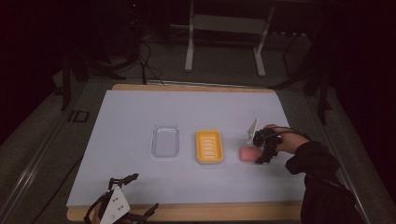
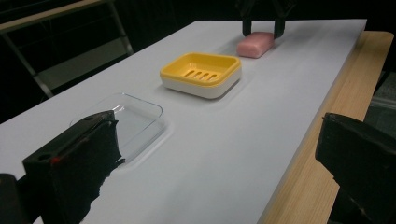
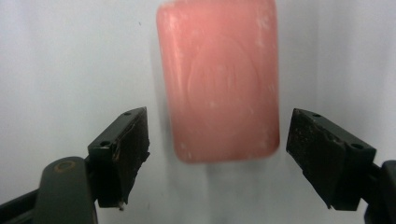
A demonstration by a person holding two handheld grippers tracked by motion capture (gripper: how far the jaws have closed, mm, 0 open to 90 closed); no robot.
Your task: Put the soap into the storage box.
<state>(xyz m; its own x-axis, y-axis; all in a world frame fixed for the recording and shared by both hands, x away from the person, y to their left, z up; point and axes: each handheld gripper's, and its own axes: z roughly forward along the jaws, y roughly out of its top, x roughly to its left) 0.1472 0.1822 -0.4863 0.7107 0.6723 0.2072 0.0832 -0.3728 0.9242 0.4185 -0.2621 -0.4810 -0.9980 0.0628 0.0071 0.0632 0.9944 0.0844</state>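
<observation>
Nearest the camera in the high view, the left gripper (image 1: 135, 196) sits at the bench's front edge, over the wooden strip (image 1: 224, 212), a white plate on top of it. Its jaws stand wide apart with nothing between them; in the left gripper view they frame the bench (image 2: 261, 116), one over the white sheet and one over the wood.

Farther in, near the middle of the white sheet (image 1: 140, 116), lies a clear lid (image 1: 166, 140), flat and empty. Just to its right, apart from it, sits a yellow dish (image 1: 208, 146) with a slotted floor and a white base.

Right of the dish, apart from it, the pink soap (image 1: 249, 153) lies flat on the sheet. The right gripper (image 1: 262, 150) is at the soap's right end, held by a hand in a dark sleeve (image 1: 313, 161) that comes in from the right. In the right gripper view its jaws are parted, one on each side of the soap's near end, with a gap on both sides and neither pad touching it. The soap (image 3: 218, 79) rests on the sheet, not lifted.

Beyond the bench, a metal frame (image 1: 224, 37) stands on the dark floor
</observation>
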